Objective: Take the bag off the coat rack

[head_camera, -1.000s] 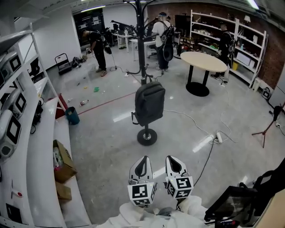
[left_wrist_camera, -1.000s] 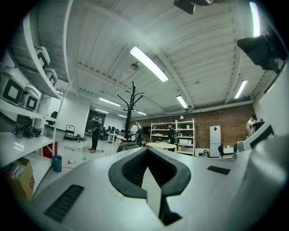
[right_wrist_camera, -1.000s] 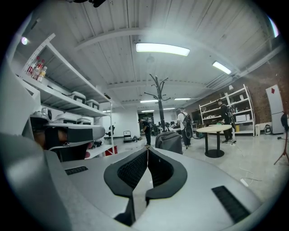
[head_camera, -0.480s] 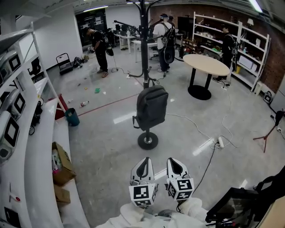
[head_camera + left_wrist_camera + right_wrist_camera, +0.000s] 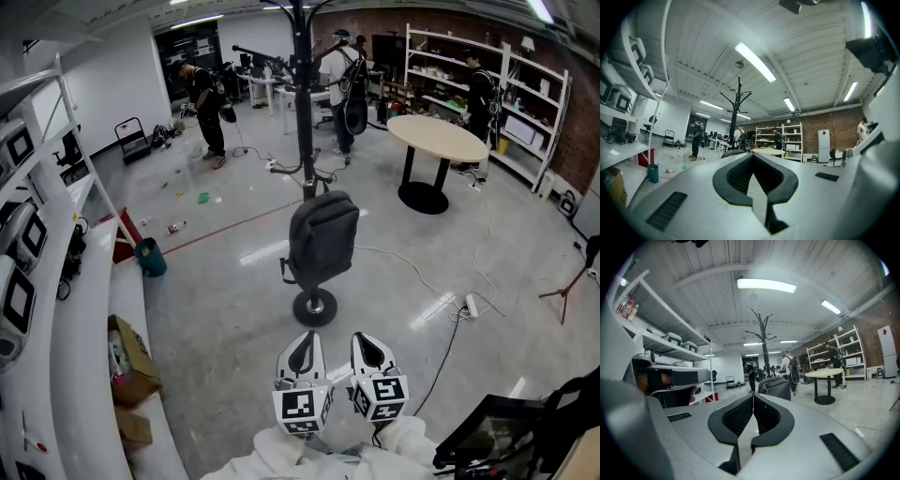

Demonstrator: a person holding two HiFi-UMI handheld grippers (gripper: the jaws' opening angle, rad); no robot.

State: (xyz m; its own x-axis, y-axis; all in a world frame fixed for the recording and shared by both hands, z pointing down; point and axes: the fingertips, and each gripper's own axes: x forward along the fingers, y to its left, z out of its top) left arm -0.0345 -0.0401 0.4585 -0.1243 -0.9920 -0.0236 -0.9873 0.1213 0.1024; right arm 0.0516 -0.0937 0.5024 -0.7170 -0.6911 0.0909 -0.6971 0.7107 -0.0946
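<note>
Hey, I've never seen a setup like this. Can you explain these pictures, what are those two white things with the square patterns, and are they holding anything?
A person wears a camera on the head; the wide picture looks down from there. The two white things are hand-held tools, the left gripper and the right gripper. The other two pictures come from a camera on each, looking along its fingers. Both are shut and hold nothing. Ahead stands a coat rack with a dark backpack hanging on it, untouched. A round table stands farther back.
</note>
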